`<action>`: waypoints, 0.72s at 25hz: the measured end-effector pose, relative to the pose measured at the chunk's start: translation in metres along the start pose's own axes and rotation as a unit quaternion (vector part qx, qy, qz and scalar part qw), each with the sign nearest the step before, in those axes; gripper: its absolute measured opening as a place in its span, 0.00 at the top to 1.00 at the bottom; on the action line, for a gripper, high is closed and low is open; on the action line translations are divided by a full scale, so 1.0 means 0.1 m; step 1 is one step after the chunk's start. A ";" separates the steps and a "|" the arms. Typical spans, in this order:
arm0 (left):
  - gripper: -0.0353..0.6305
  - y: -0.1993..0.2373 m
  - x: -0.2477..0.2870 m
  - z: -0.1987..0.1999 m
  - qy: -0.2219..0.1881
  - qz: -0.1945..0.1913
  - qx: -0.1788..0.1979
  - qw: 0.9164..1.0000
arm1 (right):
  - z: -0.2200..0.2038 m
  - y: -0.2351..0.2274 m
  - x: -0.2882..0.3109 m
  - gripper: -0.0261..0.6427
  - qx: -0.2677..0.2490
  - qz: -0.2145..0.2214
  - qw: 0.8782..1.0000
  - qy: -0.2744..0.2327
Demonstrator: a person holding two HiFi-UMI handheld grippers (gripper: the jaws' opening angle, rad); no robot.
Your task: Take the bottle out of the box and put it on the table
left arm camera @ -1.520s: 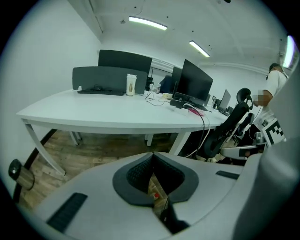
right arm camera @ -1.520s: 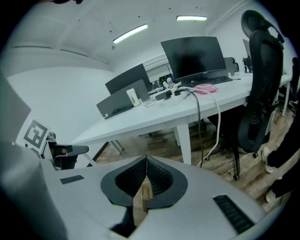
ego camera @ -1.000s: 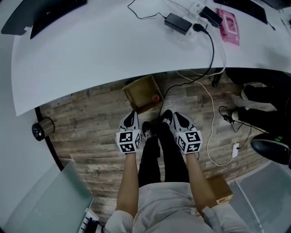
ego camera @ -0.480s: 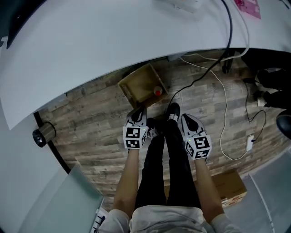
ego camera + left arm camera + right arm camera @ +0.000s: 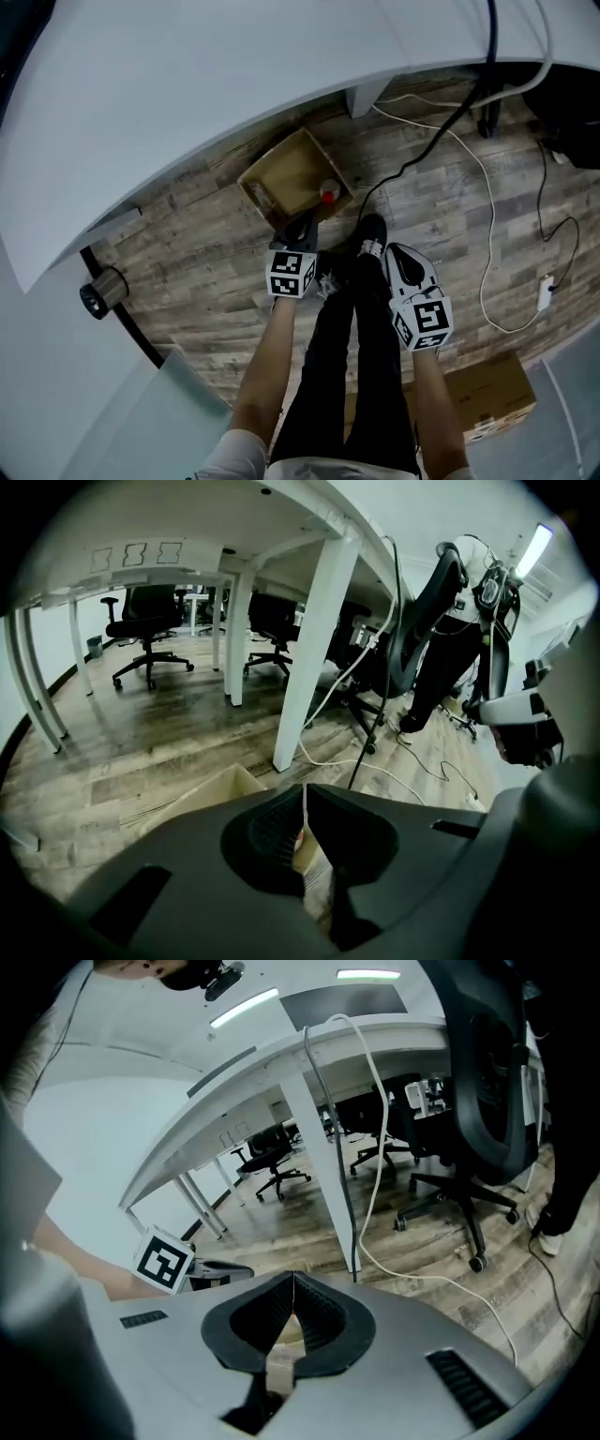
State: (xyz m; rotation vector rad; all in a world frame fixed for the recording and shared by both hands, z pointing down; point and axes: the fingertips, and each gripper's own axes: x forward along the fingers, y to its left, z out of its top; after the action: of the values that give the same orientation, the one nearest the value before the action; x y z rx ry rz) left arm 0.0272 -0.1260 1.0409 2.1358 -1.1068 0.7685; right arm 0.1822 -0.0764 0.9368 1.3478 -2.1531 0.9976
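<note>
An open cardboard box (image 5: 284, 174) stands on the wooden floor beneath the white table (image 5: 187, 94). Inside it, at the right near corner, lies a bottle with a red cap (image 5: 328, 195). My left gripper (image 5: 302, 223) is shut and empty, its tips at the box's near edge, just short of the bottle. In the left gripper view the jaws (image 5: 303, 796) meet, with the box's wall (image 5: 202, 794) beyond them. My right gripper (image 5: 397, 253) is shut too and holds nothing; it hangs to the right of the box, beside the person's shoes.
The person's legs (image 5: 349, 356) stand between the two grippers. Black and white cables (image 5: 487, 234) trail over the floor at the right. A second cardboard box (image 5: 487, 398) sits at the lower right. A white table leg (image 5: 309, 658) rises behind the box, and office chairs (image 5: 141, 621) stand farther off.
Both grippers have sunk toward the floor and the view has dropped closer to the box. The left gripper has come up to the box's near edge. Both stay shut.
</note>
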 end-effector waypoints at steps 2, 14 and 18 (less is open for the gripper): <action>0.91 0.03 0.15 -0.14 0.011 -0.003 0.013 1.000 | -0.12 -0.07 0.06 0.90 0.016 -0.006 1.000 -0.005; 0.76 0.07 0.80 -0.70 0.036 -0.012 0.055 0.998 | -0.76 -0.50 0.13 0.90 0.030 -0.031 0.999 -0.012; 0.70 0.11 1.00 -0.80 0.036 -0.017 0.064 0.997 | -0.93 -0.56 0.22 0.90 0.033 -0.034 0.999 -0.012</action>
State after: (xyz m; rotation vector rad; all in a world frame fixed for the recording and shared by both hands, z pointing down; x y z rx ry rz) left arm 0.0496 -0.1226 1.1675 2.2090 -1.0054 0.9148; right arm 0.2195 -0.0353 1.0321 1.4608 -2.0923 1.0402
